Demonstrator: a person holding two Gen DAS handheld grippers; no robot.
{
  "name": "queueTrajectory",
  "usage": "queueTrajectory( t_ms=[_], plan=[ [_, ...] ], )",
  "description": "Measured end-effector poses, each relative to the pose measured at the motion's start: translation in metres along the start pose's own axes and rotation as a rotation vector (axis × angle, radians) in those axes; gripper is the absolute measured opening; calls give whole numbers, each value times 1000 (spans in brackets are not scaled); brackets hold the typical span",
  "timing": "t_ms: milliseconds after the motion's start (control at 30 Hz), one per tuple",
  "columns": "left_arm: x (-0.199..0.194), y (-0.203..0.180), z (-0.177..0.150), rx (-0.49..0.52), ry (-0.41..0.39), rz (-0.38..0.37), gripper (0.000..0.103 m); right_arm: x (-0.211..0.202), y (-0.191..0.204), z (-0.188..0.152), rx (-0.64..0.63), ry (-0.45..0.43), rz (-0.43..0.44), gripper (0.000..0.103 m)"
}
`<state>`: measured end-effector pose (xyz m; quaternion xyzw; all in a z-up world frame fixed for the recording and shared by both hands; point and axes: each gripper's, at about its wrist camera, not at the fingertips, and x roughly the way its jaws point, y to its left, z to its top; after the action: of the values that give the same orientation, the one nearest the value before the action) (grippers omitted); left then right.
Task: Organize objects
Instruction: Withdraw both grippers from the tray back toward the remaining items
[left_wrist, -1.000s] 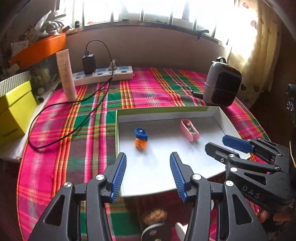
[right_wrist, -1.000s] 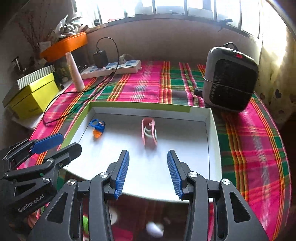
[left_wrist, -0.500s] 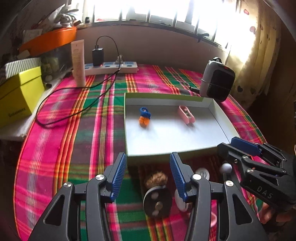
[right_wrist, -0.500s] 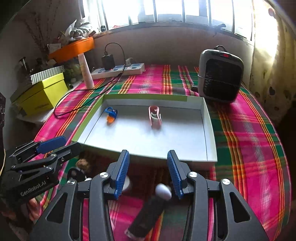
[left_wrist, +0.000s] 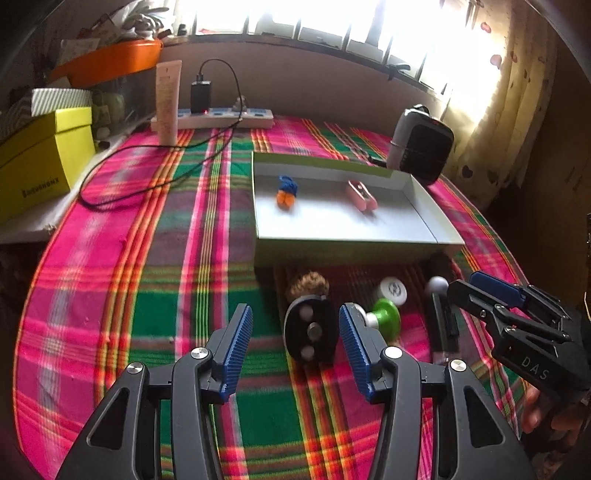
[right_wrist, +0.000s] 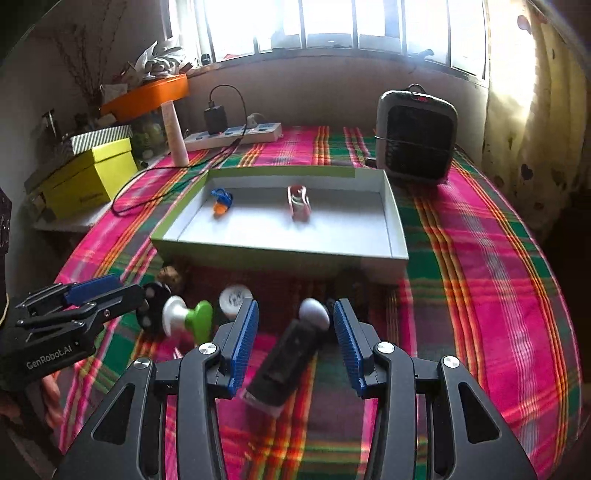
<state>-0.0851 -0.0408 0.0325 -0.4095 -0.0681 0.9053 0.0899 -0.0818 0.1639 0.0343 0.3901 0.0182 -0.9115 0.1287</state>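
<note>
Toys and small things lie in a row on the plaid cloth (left_wrist: 155, 258), just in front of the white tray (left_wrist: 354, 243). Going left to right, the left gripper (left_wrist: 295, 334) has its fingers wide apart, with a black round disc (left_wrist: 312, 334) between them but not touched. A brown fuzzy ball (left_wrist: 309, 283) sits just behind the disc. Next come a green and white peg toy (left_wrist: 384, 316) and a small white cap (left_wrist: 393, 290). Then a black stick with a white ball tip (right_wrist: 291, 354) lies between the wide-open fingers of the right gripper (right_wrist: 295, 338), not pinched.

Inside the tray are 2 things: a blue and orange toy (left_wrist: 286, 192) on the left and a pink clip (left_wrist: 361, 194) to its right, well apart. A gray heater (right_wrist: 415, 138) stands behind the tray's right corner.
</note>
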Motion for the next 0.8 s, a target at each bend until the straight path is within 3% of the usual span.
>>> queueTrajectory(
  t_ms=[800],
  plan=[
    [15, 0, -16, -6, 58, -16, 48, 17, 1, -17, 0, 71, 0, 44]
  ],
)
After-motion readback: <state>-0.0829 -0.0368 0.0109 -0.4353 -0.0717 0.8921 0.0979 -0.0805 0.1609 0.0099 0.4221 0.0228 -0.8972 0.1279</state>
